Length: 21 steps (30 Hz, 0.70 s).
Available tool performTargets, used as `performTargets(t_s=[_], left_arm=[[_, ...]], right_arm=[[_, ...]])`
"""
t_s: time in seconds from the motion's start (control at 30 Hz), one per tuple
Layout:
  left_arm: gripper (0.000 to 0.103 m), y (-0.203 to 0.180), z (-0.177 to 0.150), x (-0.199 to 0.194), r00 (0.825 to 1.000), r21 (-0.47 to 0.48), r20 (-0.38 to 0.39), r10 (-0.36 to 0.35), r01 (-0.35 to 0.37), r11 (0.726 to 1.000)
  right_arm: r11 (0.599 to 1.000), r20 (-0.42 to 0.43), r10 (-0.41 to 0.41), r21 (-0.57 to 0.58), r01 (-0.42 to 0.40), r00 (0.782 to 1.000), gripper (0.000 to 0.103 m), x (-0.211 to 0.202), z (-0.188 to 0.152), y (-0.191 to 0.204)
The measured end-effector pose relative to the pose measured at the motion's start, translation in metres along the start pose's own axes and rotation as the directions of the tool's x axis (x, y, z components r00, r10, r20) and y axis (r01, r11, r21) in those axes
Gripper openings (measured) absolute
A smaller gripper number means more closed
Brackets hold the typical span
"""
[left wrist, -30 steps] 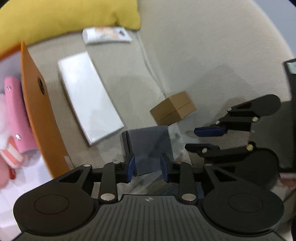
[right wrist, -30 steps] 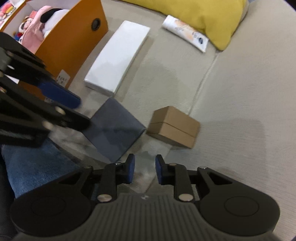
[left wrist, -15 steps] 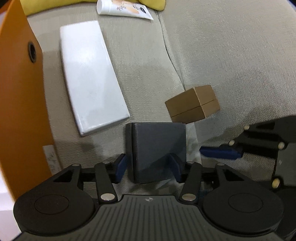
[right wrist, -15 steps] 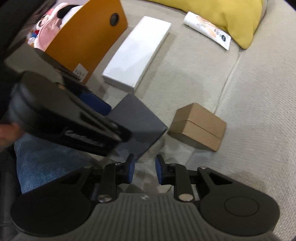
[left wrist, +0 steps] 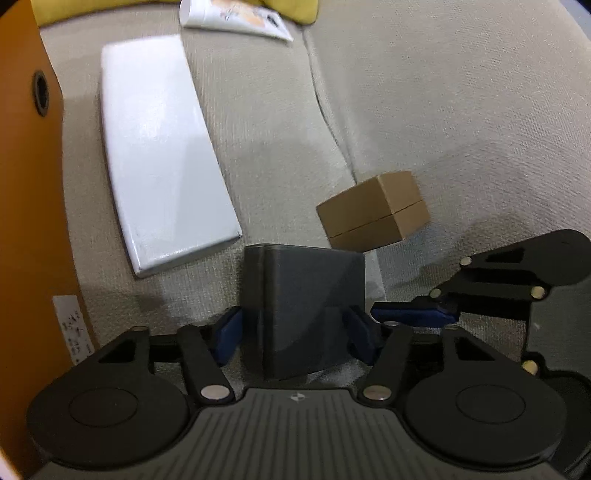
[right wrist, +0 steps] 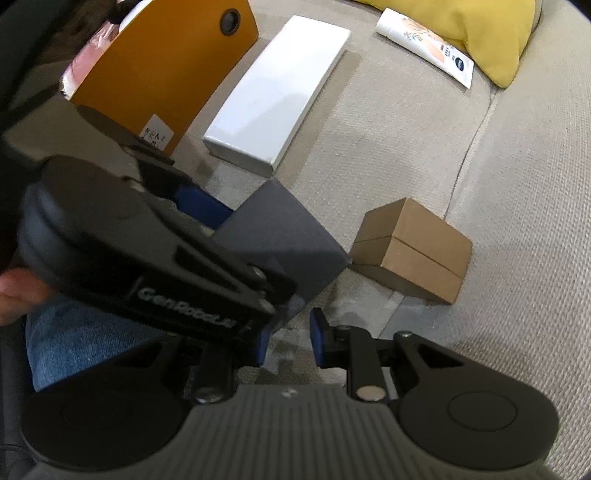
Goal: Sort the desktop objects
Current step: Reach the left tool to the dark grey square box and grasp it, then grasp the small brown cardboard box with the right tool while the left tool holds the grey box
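Grey box (left wrist: 303, 310) sitting between the left gripper (left wrist: 295, 332) fingers, jaws having just been opening wide, pads apparently clear, right gripper (right wrist: 288, 341) hovering narrowly parted, gripping nothing, brown box (right wrist: 410, 251) lying ahead.

Beige sofa cushions (left wrist: 443, 110), yellow pillow (right wrist: 480, 33), blue-jeaned leg (right wrist: 74, 332).
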<state>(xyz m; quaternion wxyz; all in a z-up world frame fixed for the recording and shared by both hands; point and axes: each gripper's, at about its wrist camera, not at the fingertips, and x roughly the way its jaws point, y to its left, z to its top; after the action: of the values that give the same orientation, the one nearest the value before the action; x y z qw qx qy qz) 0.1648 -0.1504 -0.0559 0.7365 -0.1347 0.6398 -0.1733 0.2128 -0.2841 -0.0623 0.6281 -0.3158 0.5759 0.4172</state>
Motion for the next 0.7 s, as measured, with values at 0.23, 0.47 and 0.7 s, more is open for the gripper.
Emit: performTargets(t_s=[0.23, 0.47, 0.7], left_arm=[[0.049, -0.01, -0.007, -0.019, 0.999, 0.048, 0.037, 0.016, -0.017, 0.999], [0.042, -0.035, -0.011, -0.028, 0.997, 0.147, 0.073, 0.034, -0.044, 0.988], [0.041, -0.042, -0.011, -0.024, 0.996, 0.161, 0.084, 0.016, -0.03, 0.986]], right_arm=[[1.0, 0.001, 0.001, 0.016, -0.001, 1.0, 0.024, 0.002, -0.003, -0.001], [0.998, -0.037, -0.061, 0.002, 0.061, 0.997, 0.024, 0.011, -0.008, 0.0], [0.995, -0.052, -0.097, -0.028, 0.096, 0.994, 0.023, 0.024, -0.012, 0.004]])
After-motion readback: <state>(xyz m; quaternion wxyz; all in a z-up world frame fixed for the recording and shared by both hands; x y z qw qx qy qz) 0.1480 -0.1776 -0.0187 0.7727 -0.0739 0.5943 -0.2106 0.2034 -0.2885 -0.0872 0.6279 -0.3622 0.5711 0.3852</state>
